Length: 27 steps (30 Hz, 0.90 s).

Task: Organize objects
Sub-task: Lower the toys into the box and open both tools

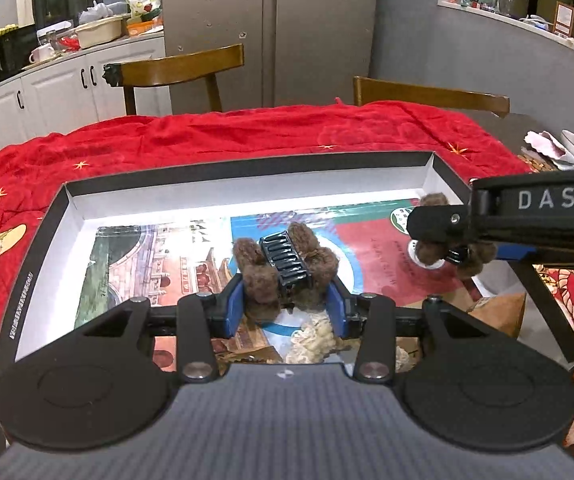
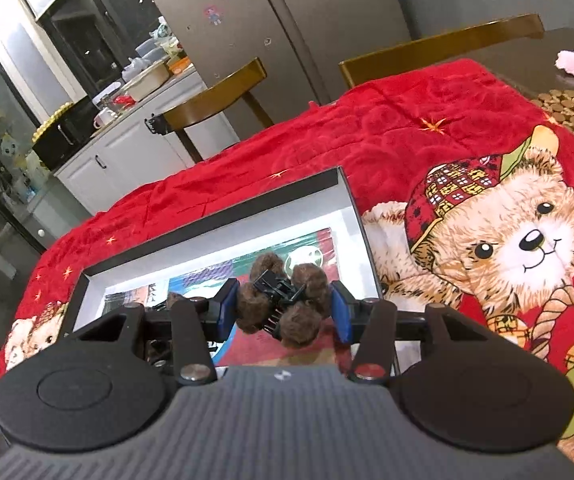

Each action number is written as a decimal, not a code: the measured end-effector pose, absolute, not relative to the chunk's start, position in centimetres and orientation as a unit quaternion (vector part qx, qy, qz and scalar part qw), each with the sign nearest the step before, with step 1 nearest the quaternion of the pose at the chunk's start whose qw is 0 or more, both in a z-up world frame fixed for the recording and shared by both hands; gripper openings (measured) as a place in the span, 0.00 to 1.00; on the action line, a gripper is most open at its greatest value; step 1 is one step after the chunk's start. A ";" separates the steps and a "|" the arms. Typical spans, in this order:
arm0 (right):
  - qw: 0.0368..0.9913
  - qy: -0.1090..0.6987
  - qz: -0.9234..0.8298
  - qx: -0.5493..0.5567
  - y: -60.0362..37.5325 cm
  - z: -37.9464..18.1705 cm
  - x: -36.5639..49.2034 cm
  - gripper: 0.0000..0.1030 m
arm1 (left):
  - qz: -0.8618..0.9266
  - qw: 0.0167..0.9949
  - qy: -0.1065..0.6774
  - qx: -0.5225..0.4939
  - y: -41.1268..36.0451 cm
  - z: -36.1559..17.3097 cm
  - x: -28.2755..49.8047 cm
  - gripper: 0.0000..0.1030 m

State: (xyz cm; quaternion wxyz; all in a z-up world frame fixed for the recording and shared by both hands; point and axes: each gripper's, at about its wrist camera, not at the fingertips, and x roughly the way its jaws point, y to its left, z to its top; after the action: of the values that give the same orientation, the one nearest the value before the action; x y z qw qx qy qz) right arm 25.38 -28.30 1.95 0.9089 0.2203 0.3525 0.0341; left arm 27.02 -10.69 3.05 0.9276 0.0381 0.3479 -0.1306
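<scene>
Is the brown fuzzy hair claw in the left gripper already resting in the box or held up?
Held up: the left gripper pinches the brown hair claw between its blue pads above the box, clear of the printed floor.

cloth [image 2: 387,136]: red, gold stars, tan bear in a red checked cap
box [image 1: 247,168]: black rim, white walls, multicoloured print on the floor
clips [image 1: 285,264]: black teeth, brown fuzzy lobes
pads [image 1: 237,304]: blue
chairs [image 1: 183,64]: brown wood
fridge [image 1: 271,20]: grey, small stickers
</scene>
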 end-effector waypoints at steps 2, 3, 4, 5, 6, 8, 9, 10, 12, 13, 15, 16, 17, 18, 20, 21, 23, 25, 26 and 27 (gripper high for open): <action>0.911 0.350 0.044 0.215 -27.9 2.1 25.3 0.50 | -0.131 0.928 0.347 0.040 -10.7 3.0 27.0 0.47; 0.911 0.351 0.045 0.212 -27.7 2.1 25.3 0.50 | -0.131 0.928 0.347 0.041 -10.8 3.0 27.0 0.47; 0.912 0.350 0.043 0.210 -27.6 2.1 25.2 0.50 | -0.130 0.928 0.346 0.042 -10.8 3.0 27.0 0.47; 0.913 0.350 0.043 0.206 -27.5 2.1 25.2 0.51 | -0.131 0.928 0.345 0.044 -10.8 3.0 27.0 0.47; 0.913 0.351 0.043 0.203 -27.4 2.1 25.3 0.51 | -0.132 0.928 0.345 0.044 -10.8 2.9 27.0 0.47; 0.911 0.354 0.040 0.206 -27.6 2.0 25.4 0.51 | -0.137 0.928 0.344 0.039 -10.8 2.9 27.0 0.47; 0.910 0.356 0.042 0.209 -27.7 2.0 25.4 0.51 | -0.139 0.928 0.345 0.036 -10.7 2.9 27.0 0.47; 0.910 0.356 0.044 0.210 -27.8 1.9 25.5 0.51 | -0.141 0.927 0.345 0.034 -10.7 2.9 27.0 0.47; 0.911 0.356 0.042 0.205 -27.7 2.0 25.5 0.51 | -0.143 0.927 0.344 0.037 -10.8 2.9 27.0 0.47; 0.912 0.356 0.040 0.202 -27.8 1.9 25.5 0.51 | -0.144 0.927 0.344 0.037 -10.8 2.9 27.0 0.47; 0.913 0.355 0.038 0.197 -27.7 2.0 25.5 0.52 | -0.148 0.927 0.344 0.036 -10.9 2.9 26.9 0.47; 0.914 0.355 0.036 0.191 -27.6 2.0 25.6 0.52 | -0.149 0.926 0.344 0.036 -10.9 2.9 27.0 0.47; 0.916 0.355 0.032 0.183 -27.5 2.0 25.6 0.52 | -0.149 0.926 0.343 0.039 -10.9 2.9 26.9 0.47; 0.918 0.355 0.027 0.174 -27.3 2.0 25.6 0.52 | -0.150 0.926 0.343 0.041 -11.0 2.9 26.9 0.47; 0.921 0.354 0.023 0.160 -26.9 1.9 25.5 0.52 | -0.150 0.927 0.341 0.044 -11.2 2.8 26.8 0.47; 0.923 0.353 0.019 0.153 -26.6 1.9 25.4 0.52 | -0.151 0.927 0.341 0.043 -11.2 2.8 26.8 0.47; 0.926 0.353 0.014 0.136 -26.0 1.9 25.3 0.52 | -0.153 0.927 0.342 0.034 -11.0 2.8 26.9 0.47; 0.926 0.354 0.014 0.128 -25.7 1.8 25.2 0.52 | -0.160 0.925 0.344 0.023 -10.8 2.9 27.0 0.47; 0.926 0.355 0.017 0.127 -25.7 1.8 25.2 0.52 | -0.161 0.924 0.345 0.022 -10.7 2.9 27.0 0.47; 0.926 0.355 0.020 0.126 -25.6 1.8 25.2 0.52 | -0.161 0.924 0.345 0.023 -10.8 2.9 27.0 0.47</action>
State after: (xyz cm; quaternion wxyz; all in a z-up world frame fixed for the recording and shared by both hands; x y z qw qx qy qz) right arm 25.22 -25.60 1.76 0.9261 0.1257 0.3552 0.0197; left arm 27.04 -10.75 2.88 0.9245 0.0226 0.3448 -0.1611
